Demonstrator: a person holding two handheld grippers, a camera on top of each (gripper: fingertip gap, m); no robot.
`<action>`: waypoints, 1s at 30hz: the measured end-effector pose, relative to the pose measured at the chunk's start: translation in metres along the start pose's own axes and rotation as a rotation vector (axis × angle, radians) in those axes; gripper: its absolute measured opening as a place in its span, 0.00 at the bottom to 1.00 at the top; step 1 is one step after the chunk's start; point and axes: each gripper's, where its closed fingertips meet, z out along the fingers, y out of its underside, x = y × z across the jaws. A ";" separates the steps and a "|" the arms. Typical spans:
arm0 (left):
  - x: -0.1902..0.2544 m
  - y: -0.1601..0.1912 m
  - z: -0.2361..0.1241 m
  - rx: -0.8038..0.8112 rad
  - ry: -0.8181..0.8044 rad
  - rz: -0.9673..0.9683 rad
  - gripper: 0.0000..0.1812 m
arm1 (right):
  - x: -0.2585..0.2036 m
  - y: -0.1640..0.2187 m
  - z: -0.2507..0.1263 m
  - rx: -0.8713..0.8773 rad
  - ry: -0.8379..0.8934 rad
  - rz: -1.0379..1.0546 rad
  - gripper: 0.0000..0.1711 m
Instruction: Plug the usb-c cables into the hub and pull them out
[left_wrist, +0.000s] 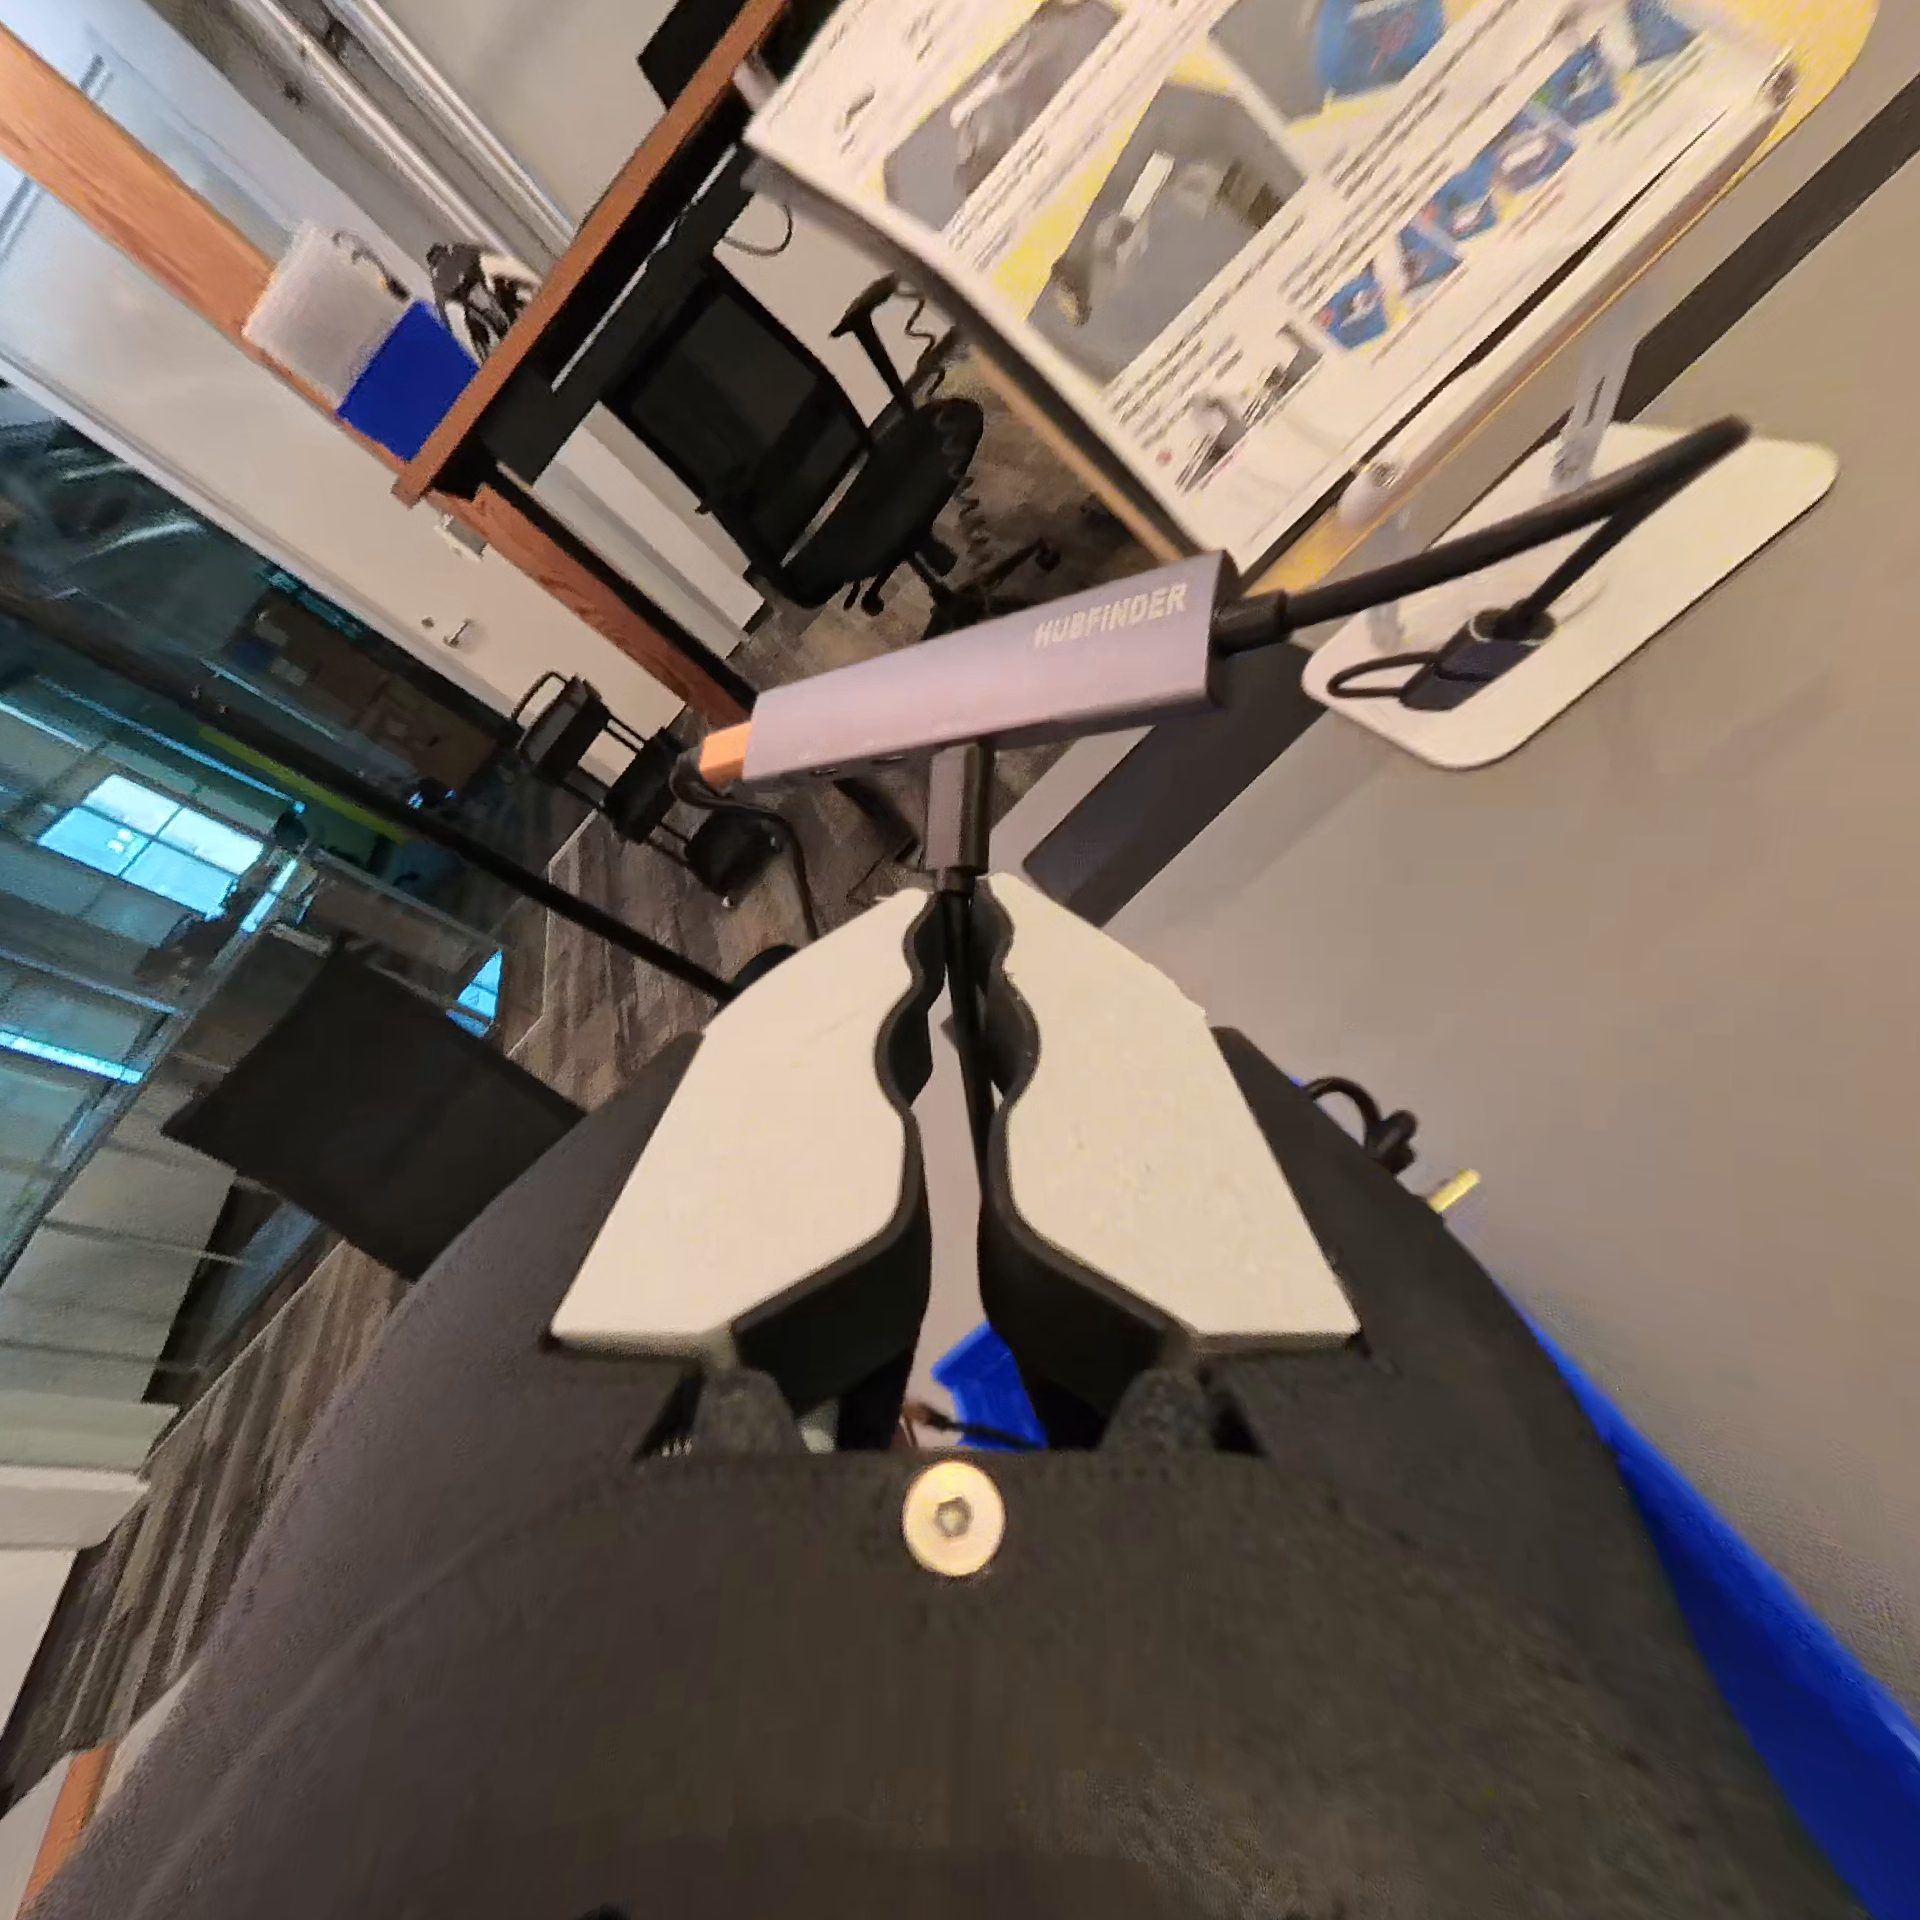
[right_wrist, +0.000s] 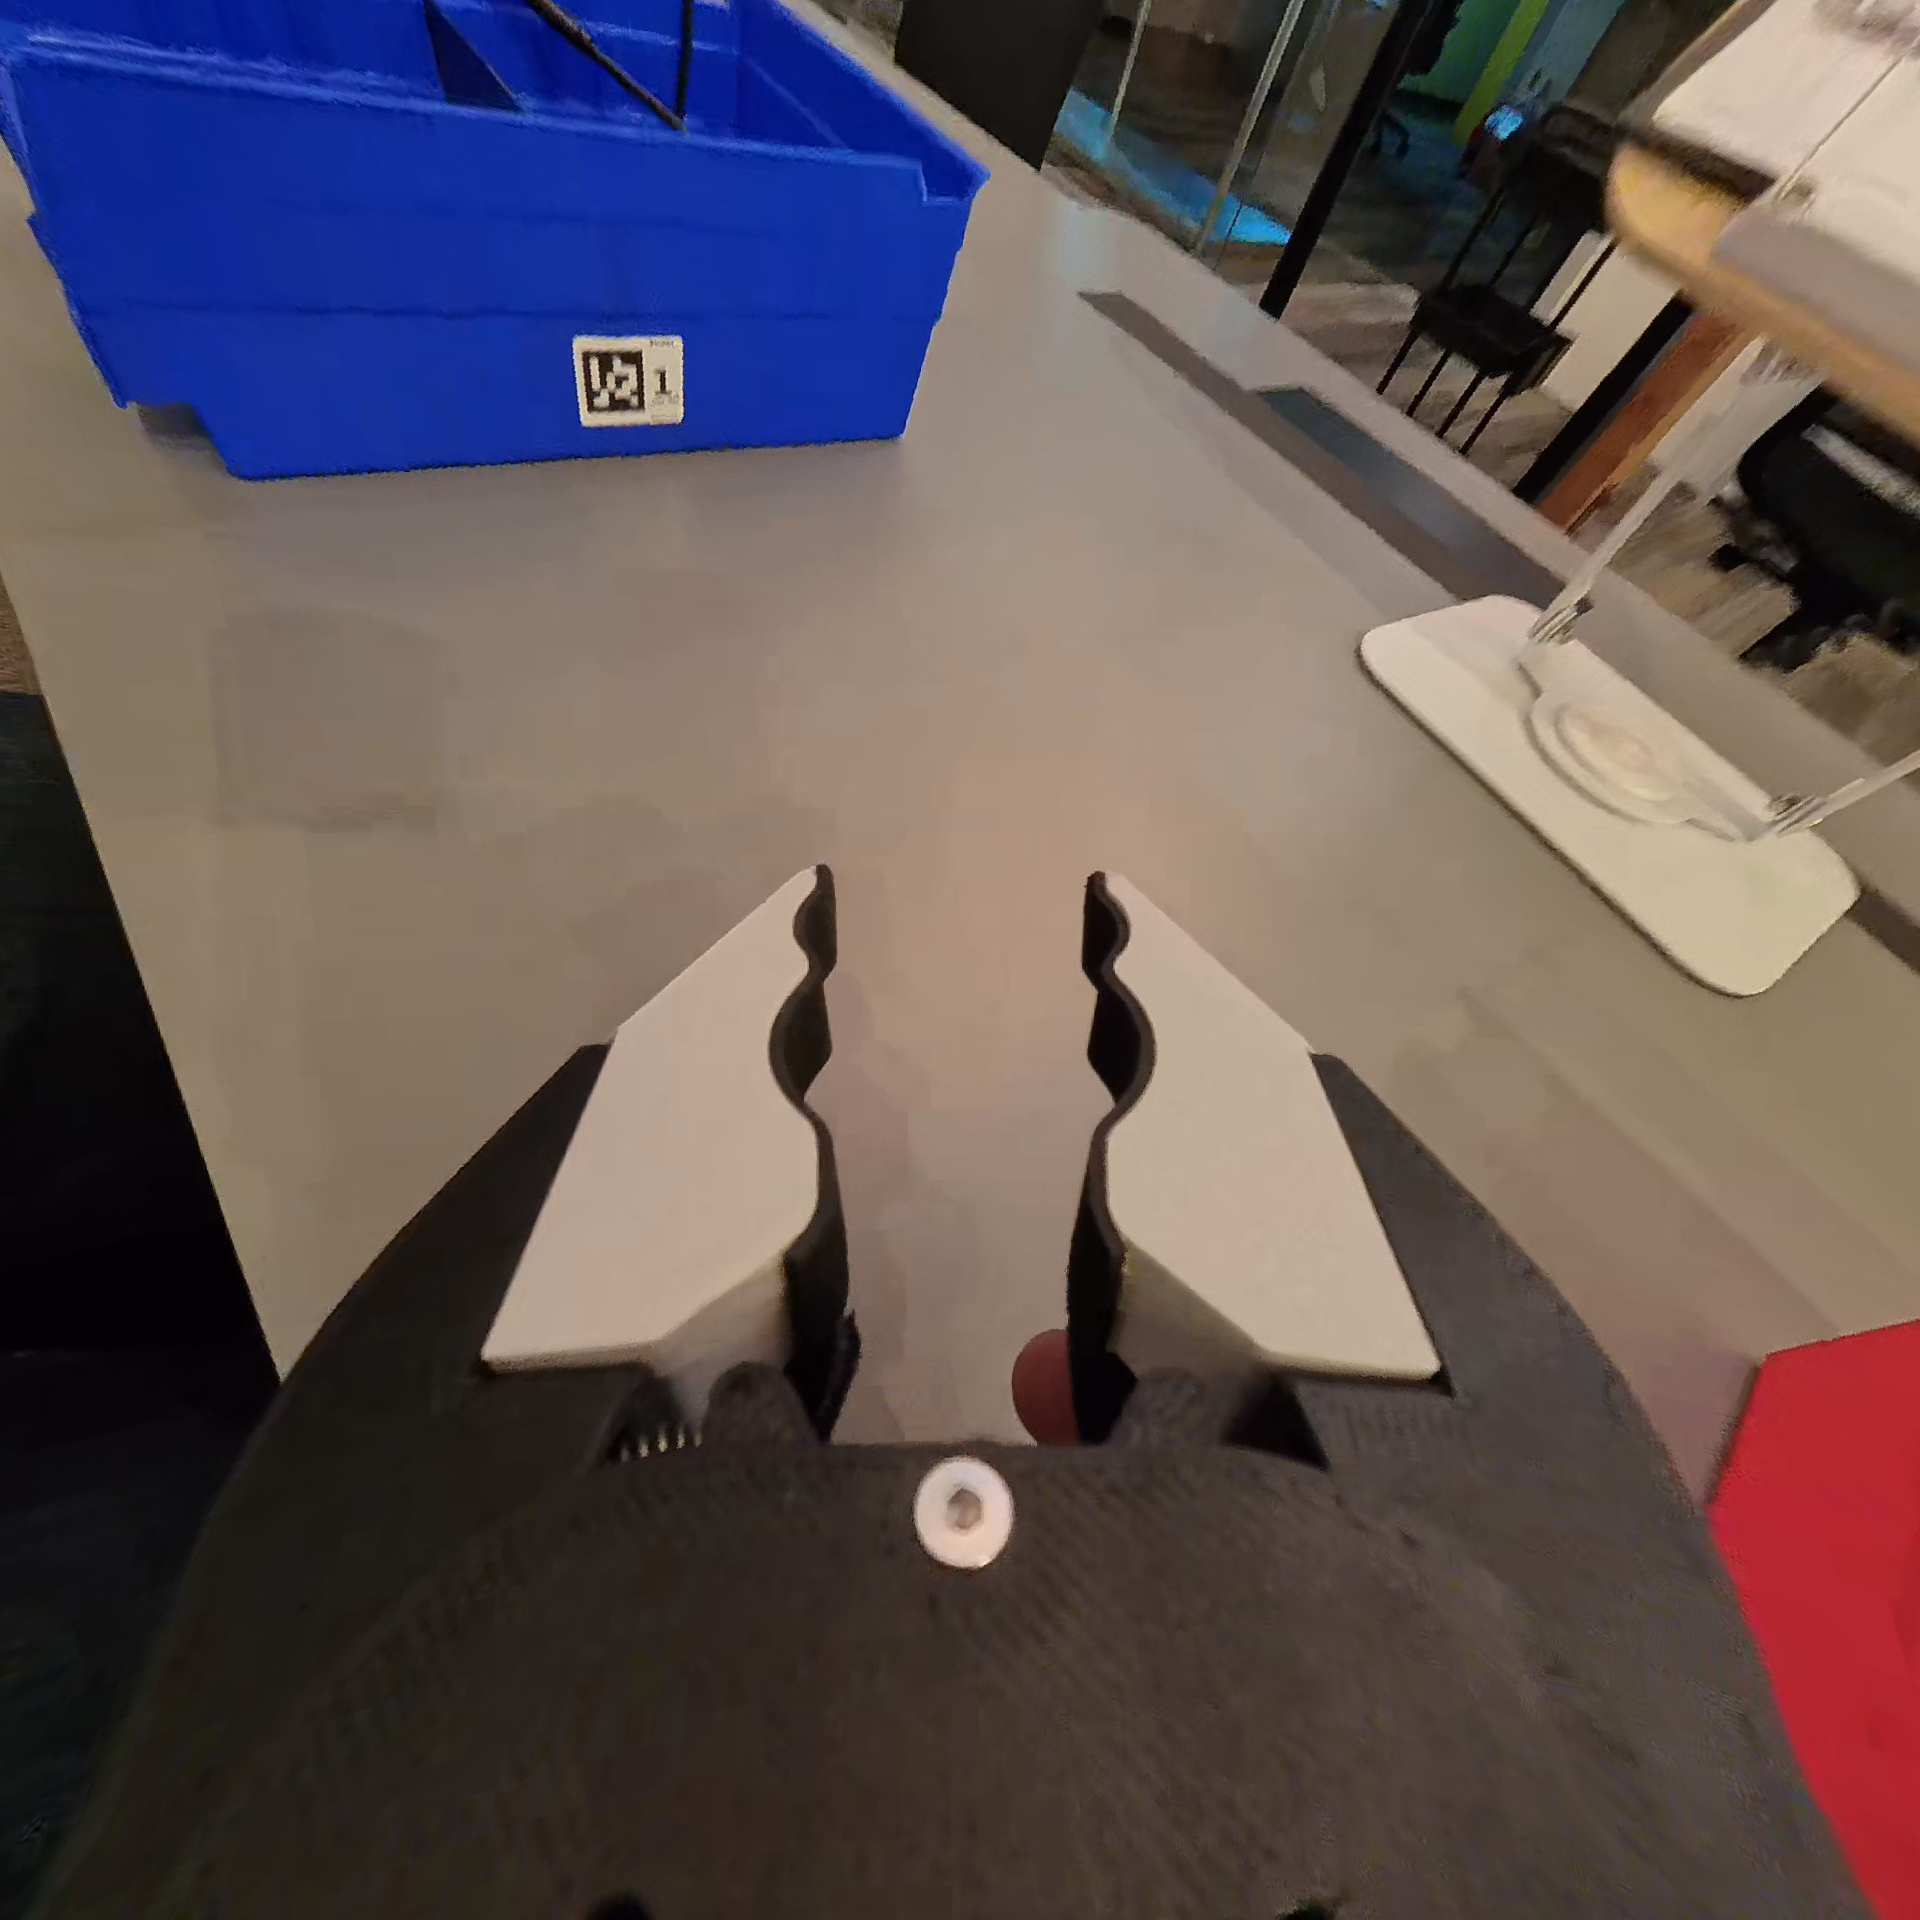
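Two grippers, two different states: the left gripper pinches a thin black usb-c cable just behind its plug, which sits in the side of a grey hub lifted clear of the grey table, the hub's own lead trailing toward a white stand base. The right gripper hangs spread and empty over the table, a blue bin beyond it.
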 end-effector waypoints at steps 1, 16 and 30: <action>0.007 -0.010 0.001 0.009 0.010 0.005 0.02 | 0.002 -0.007 -0.004 0.015 0.019 -0.025 0.27; 0.209 -0.067 0.045 0.006 0.398 -0.004 0.03 | 0.062 -0.128 -0.069 0.160 0.425 -0.520 0.28; 0.302 -0.035 0.046 -0.095 0.571 -0.025 0.02 | 0.074 -0.086 0.002 -0.129 0.473 -0.824 0.21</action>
